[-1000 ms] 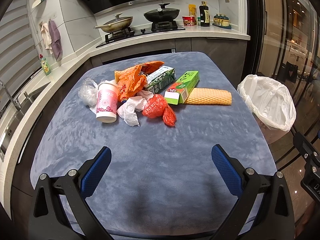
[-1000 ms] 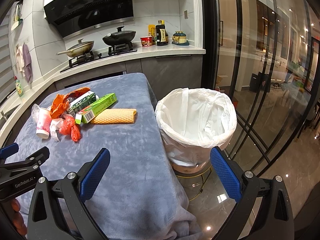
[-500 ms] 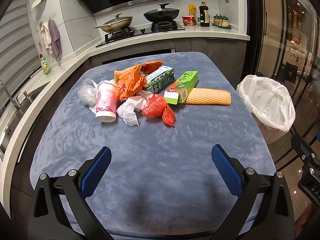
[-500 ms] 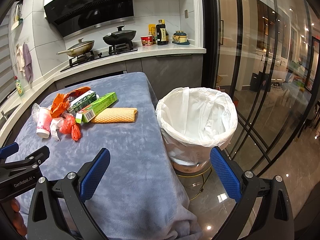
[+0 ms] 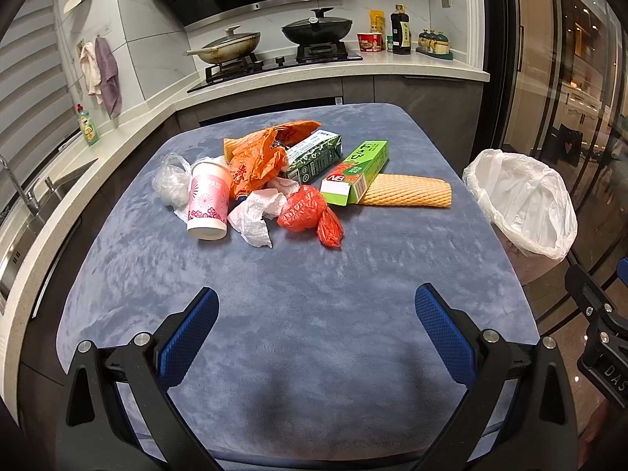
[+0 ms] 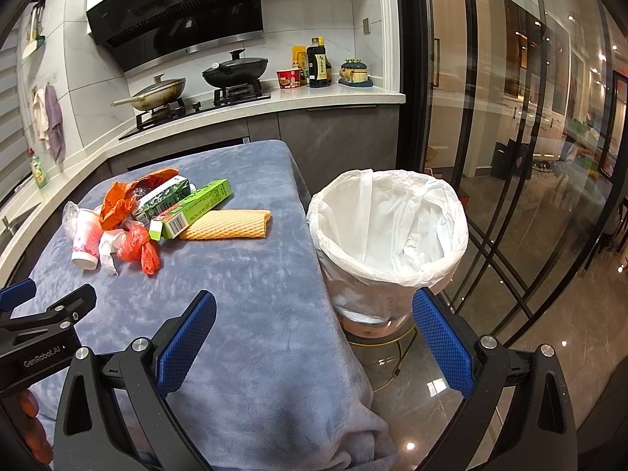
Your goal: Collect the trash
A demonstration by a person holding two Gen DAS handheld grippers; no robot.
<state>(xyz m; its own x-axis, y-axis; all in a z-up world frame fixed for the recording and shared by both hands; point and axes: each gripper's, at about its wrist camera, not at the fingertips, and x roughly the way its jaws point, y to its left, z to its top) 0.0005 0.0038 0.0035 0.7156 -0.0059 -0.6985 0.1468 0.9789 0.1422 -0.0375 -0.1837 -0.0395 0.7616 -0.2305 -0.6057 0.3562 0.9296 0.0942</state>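
A heap of trash lies on the far half of the blue-grey table [image 5: 298, 282]: a pink paper cup [image 5: 208, 206], white tissue [image 5: 257, 214], a red plastic bag [image 5: 308, 212], an orange bag [image 5: 255, 157], a dark green carton [image 5: 314, 155], a light green box [image 5: 357, 170], a yellow foam net [image 5: 408, 196] and a clear bag [image 5: 170, 182]. A bin with a white liner [image 6: 388, 231] stands on the floor to the table's right. My left gripper [image 5: 314, 325] is open and empty above the table's near part. My right gripper [image 6: 314, 333] is open and empty at the table's right edge, near the bin.
A kitchen counter [image 5: 353, 70] with a hob, two pans and bottles runs behind the table. A sink [image 5: 23, 212] is at the left. Glass doors [image 6: 530, 137] stand to the right of the bin. The tablecloth hangs over the near right corner [image 6: 314, 424].
Both grippers have crept slightly forward toward the trash and the bin; the trash has not moved and both stay open.
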